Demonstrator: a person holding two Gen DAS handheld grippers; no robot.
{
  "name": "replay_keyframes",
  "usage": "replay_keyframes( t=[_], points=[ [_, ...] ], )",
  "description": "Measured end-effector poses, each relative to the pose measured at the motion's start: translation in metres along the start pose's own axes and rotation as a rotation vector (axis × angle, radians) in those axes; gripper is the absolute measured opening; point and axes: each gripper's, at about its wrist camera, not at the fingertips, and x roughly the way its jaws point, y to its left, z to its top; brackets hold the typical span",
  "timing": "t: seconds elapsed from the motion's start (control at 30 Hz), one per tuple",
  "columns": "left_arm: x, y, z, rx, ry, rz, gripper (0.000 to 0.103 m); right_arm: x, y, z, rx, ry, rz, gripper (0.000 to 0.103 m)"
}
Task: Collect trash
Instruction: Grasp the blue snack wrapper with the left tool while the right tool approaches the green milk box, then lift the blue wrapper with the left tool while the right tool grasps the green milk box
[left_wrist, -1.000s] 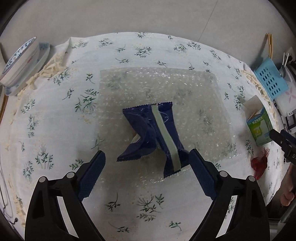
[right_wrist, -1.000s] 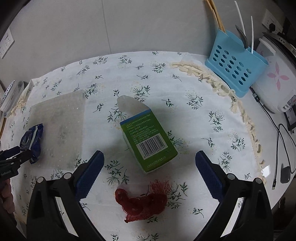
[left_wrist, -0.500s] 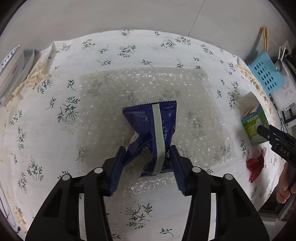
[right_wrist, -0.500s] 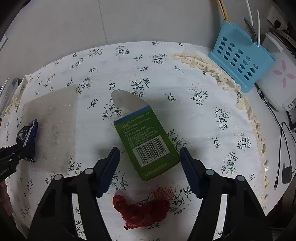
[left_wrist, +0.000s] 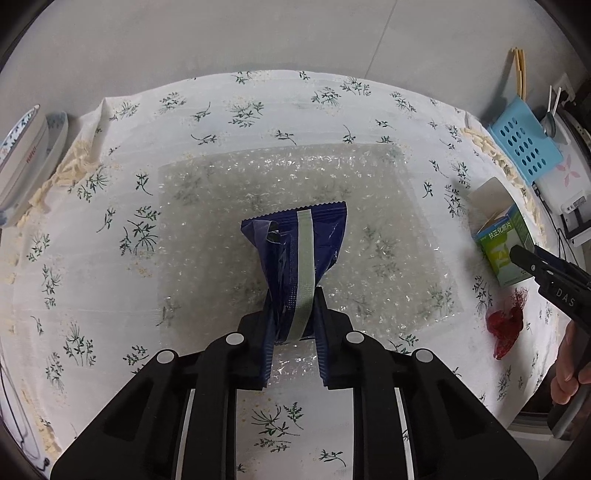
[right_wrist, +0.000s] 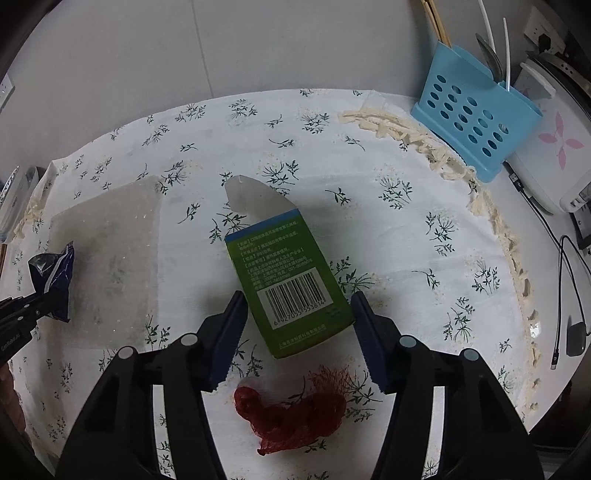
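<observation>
Two pieces of trash are being taken at once on the floral-cloth tabletop (left_wrist: 236, 110). The blue wrapper (left_wrist: 299, 251), a crumpled foil packet with a pale green stripe down its back seam and a serrated far edge, stands on the sheet of bubble wrap (left_wrist: 280, 184); the left hand-held gripper (left_wrist: 291, 314) has just been closing and now pinches the wrapper's near end between its pads, the foil bunched and twisted there. The green carton (right_wrist: 291, 284), a small box with a blue band at its far end and its grey flap open, lies flat near the middle of the tabletop with its barcode face up. Its digits read roughly 6 927055 553814, though the small Chinese print above them is too fine to make out; from the left wrist view its front shows larger Chinese characters. The right hand-held gripper (right_wrist: 297, 314) has its pads set against the carton's two long sides, gripping the near end of it. Just nearer than the carton lies a wad of red mesh netting (right_wrist: 295, 417). The right hand-held gripper's body, seen from the left, carries the letters DAS. On the far right stands a blue perforated holder (right_wrist: 476, 125).
</observation>
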Motion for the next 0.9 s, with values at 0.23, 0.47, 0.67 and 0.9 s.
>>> replay_keyframes(
  t=[0.23,0.47,0.67,0.9],
  points=[
    [-0.016,0.0,-0.002,-0.004,-0.02,-0.006,0.018,-0.016,0.003,0.0,0.003,-0.029,0.011,0.055],
    [-0.033,-0.005,-0.011,0.007,-0.043,0.001,0.018,-0.036,0.005,-0.004,0.0,-0.057,0.022,0.055],
    [-0.048,-0.009,-0.019,0.012,-0.066,0.006,0.018,-0.056,0.008,-0.012,-0.009,-0.084,0.033,0.055],
    [-0.068,-0.012,-0.031,0.005,-0.083,0.013,0.018,-0.08,0.009,-0.024,-0.016,-0.109,0.047,0.055]
  ],
)
